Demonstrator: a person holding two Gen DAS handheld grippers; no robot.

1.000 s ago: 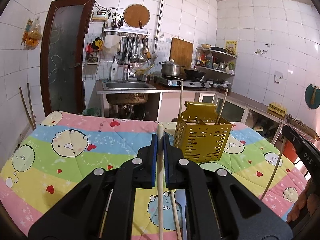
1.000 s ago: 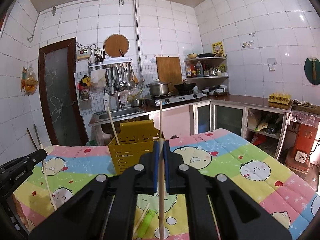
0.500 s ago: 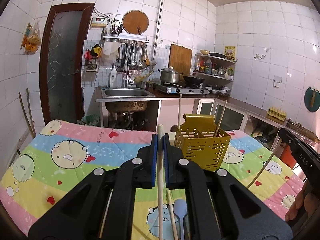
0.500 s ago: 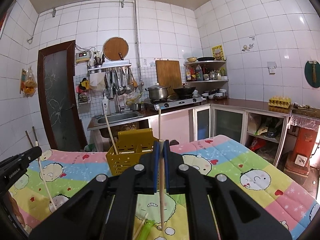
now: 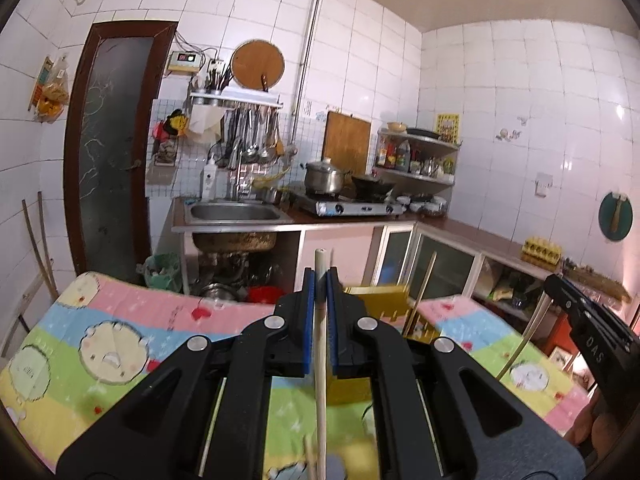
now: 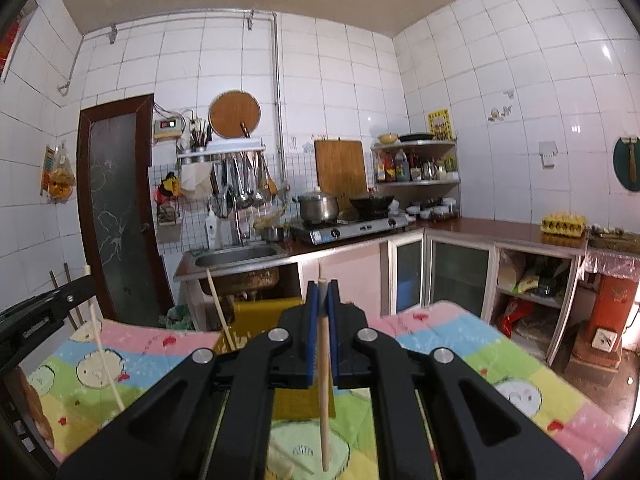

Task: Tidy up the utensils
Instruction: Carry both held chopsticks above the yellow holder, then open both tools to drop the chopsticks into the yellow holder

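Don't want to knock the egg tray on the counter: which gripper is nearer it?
Right. The egg tray lies ahead and to the right of the right gripper; the left gripper sits beyond the right one, farther off.

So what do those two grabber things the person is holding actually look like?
Both are alike: the left gripper and right gripper are matte black plastic, each with two angular arms joined by round silver rivets. The jaws are lined inside with flat blue pads. Seen from the side, the right gripper carries white letters, "DAS", and the left has small white lettering too fine to read. No cables or sleeves show.
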